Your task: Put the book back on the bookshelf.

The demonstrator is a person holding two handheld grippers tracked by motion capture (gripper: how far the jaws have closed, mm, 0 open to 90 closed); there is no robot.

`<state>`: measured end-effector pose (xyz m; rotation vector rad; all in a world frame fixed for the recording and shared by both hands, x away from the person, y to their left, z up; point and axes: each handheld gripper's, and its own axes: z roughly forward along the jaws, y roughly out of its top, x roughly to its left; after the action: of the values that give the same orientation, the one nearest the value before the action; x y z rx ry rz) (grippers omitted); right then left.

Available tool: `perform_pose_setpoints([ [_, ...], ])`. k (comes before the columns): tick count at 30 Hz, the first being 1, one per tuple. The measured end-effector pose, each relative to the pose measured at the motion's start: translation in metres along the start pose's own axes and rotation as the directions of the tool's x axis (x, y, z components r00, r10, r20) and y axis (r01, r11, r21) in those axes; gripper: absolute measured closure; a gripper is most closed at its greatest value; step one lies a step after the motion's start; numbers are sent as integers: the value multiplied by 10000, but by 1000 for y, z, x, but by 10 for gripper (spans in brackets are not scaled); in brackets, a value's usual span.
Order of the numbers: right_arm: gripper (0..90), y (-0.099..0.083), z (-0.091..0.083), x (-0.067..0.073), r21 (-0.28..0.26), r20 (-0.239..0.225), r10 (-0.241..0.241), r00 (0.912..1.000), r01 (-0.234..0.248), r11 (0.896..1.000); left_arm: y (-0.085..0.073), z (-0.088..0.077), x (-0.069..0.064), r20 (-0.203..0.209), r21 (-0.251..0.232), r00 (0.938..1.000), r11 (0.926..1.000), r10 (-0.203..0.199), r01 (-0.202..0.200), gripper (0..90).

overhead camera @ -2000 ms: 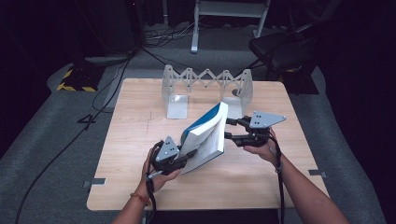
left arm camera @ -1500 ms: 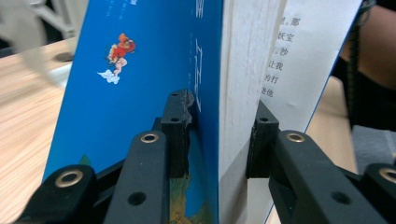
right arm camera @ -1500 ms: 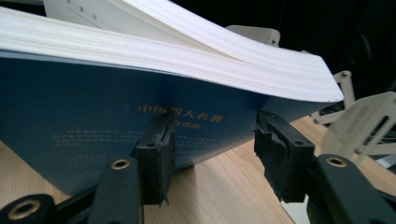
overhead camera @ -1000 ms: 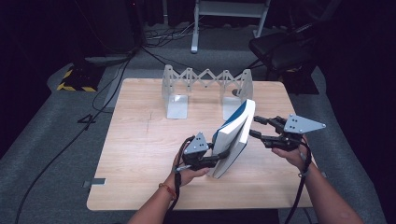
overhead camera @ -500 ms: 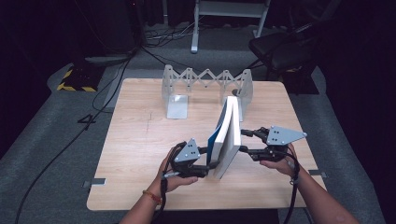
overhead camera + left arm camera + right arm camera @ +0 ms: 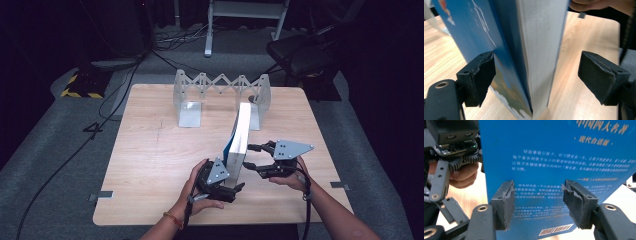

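Note:
A thick blue-covered book [image 6: 240,132] stands upright on its lower edge on the wooden table [image 6: 150,165], just in front of the rack's right end plate. My left gripper [image 6: 235,184] is at the book's near bottom corner. In the left gripper view the book [image 6: 541,50] is between the jaws of the left gripper [image 6: 536,80], which have just been opening: one pad [image 6: 482,75] lies by the cover and the other stands well off. My right gripper [image 6: 254,157] faces the back cover [image 6: 554,157]. Its jaws [image 6: 537,205] are spread and have opened a little more, gripping nothing.
A folding metal book rack [image 6: 220,85] with two upright end plates stands at the back of the table. A dark chair [image 6: 300,50] and cables lie on the floor beyond. The hand with the left gripper [image 6: 454,145] is close behind the book's edge.
The book has gone from tilted to upright on the table. The left jaws have come apart from it. Both hands have shifted slightly and the right one has come lower.

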<state>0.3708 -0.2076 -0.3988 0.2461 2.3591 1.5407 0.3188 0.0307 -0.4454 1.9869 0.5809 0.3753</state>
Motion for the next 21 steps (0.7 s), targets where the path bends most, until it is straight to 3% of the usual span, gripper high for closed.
perform_pose_setpoints([
  [4, 423, -4, 6, 0, -72, 77, 114, 9999, -113, 9999, -2, 9, -8, -1124, -196, 9935, 9997, -163, 142, 152],
  [6, 432, -6, 8, -1, -115, 77, 76, 9999, -76, 9999, -3, 11, -9, -1329, -264, 9909, 9995, -222, 188, 156],
  [8, 434, -9, 11, -3, -65, 25, 188, 9998, -188, 9998, -4, 13, -8, -1500, -551, 9865, 9968, -656, 579, 170],
  [9, 437, -10, 12, -3, -94, 56, 217, 9997, -216, 9997, -4, 13, -8, -1500, -551, 9865, 9968, -656, 579, 180],
  [11, 437, -10, 13, -3, -57, 102, 175, 9998, -174, 9998, -7, 16, -8, -1838, -732, 9795, 9948, -830, 705, 208],
  [13, 435, -9, 13, -2, -60, 123, 176, 9998, -175, 9998, -7, 16, -8, -1941, -751, 9771, 9944, -871, 737, 224],
  [16, 428, -10, 14, -2, -59, 203, 190, 9996, -189, 9998, -10, 16, -6, -2119, -857, 9721, 9928, -1007, 841, 317],
  [21, 424, -11, 16, -2, 23, 283, 183, 9994, -184, 9998, -11, 13, -1, -1812, -838, 9783, 9928, -1001, 860, 366],
])
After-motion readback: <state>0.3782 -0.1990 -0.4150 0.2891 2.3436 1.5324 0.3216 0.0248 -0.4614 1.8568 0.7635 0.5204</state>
